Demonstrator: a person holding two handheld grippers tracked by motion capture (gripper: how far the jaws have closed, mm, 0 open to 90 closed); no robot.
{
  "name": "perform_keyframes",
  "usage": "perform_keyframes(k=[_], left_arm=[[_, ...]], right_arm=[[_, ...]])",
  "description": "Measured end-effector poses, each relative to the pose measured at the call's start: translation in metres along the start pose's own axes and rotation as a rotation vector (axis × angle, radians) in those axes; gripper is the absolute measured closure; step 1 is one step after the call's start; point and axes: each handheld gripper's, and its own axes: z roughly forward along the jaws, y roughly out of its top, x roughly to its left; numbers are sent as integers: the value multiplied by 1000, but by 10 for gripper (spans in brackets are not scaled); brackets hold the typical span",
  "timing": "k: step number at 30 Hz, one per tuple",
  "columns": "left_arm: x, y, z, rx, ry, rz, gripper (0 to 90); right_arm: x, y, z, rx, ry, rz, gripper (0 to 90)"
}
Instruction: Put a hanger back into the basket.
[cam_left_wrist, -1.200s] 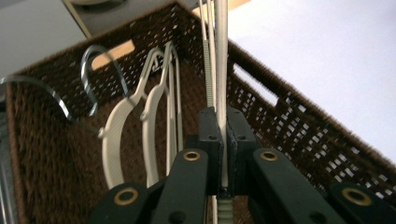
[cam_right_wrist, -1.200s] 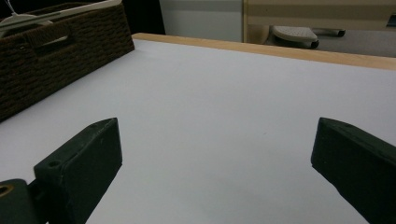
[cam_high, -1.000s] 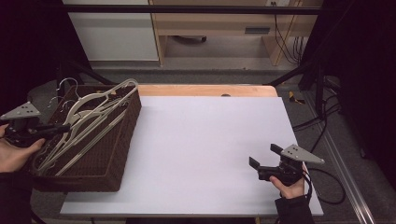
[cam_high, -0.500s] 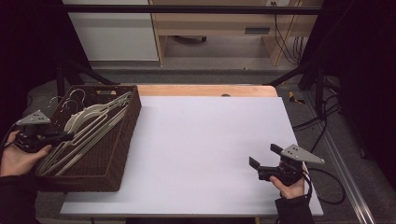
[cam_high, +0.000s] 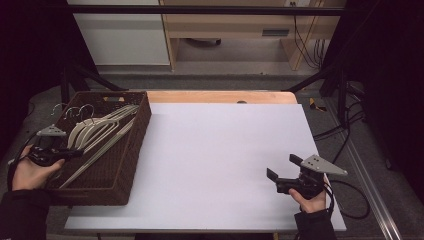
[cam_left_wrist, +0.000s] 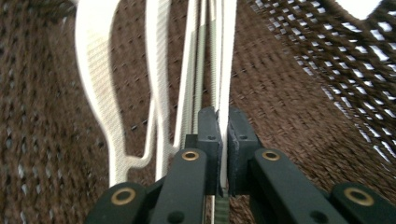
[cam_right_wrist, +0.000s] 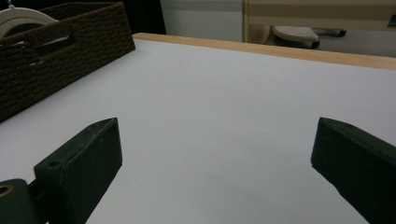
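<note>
the left gripper (cam_high: 70, 153) is reaching into the brown woven basket (cam_high: 131, 165) from the basket's left rim, held in a hand whose dark sleeve is coming in at the bottom corner. its jaws are pinching tightly on the thin white bar of a hanger (cam_left_wrist: 226, 93), with only that bar's thickness showing between the black pads (cam_left_wrist: 208, 135). the rest of the cream hangers (cam_high: 102, 131) are lying in a slanted bundle inside the basket, their metal hooks (cam_high: 72, 110) poking out over the basket's far left corner. in the left gripper view the curved shoulders of the hangers are sitting just beside the gripped bar, against the basket's weave. the basket is resting on the left end of the white table (cam_high: 215, 150), partly hanging over the table's left edge. well to the right of the basket, near the table's front right corner, the right gripper (cam_high: 287, 170) is hovering low over the bare surface, its jaws standing wide apart and holding nothing, and pointing back toward the basket.
</note>
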Motion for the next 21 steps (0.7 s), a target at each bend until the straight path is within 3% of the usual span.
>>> perform_keyframes(k=[2, 5, 6, 9, 11, 13, 16, 17, 18, 21], left_arm=[[-1, 1, 3, 21, 35, -10, 824], [0, 1, 3, 31, 49, -24, 777], [2, 1, 1, 21, 60, -52, 755], [4, 0, -2, 15, 77, -60, 693], [5, -4, -9, -20, 84, -79, 665], [5, -5, -13, -35, 87, -73, 627], [0, -6, -31, -140, 107, -77, 571], [0, -6, -31, -140, 107, -77, 550], [-6, -6, -39, -200, 99, -84, 534], [-18, -4, -51, -287, 72, -77, 490]], right_arm=[[0, 0, 0, 0, 2, -1, 25], [1, 0, 1, 3, 4, -3, 24], [1, 0, 1, 5, 2, 1, 25], [0, 0, 0, 2, 8, -6, 25], [0, 0, 0, 3, 4, -3, 25], [0, 0, 1, 1, 6, -7, 25], [1, 0, 1, 4, 2, 1, 24], [1, 0, 1, 4, 3, 0, 25], [1, 0, 1, 2, 6, -2, 25], [0, 1, 0, -3, 4, -5, 25]])
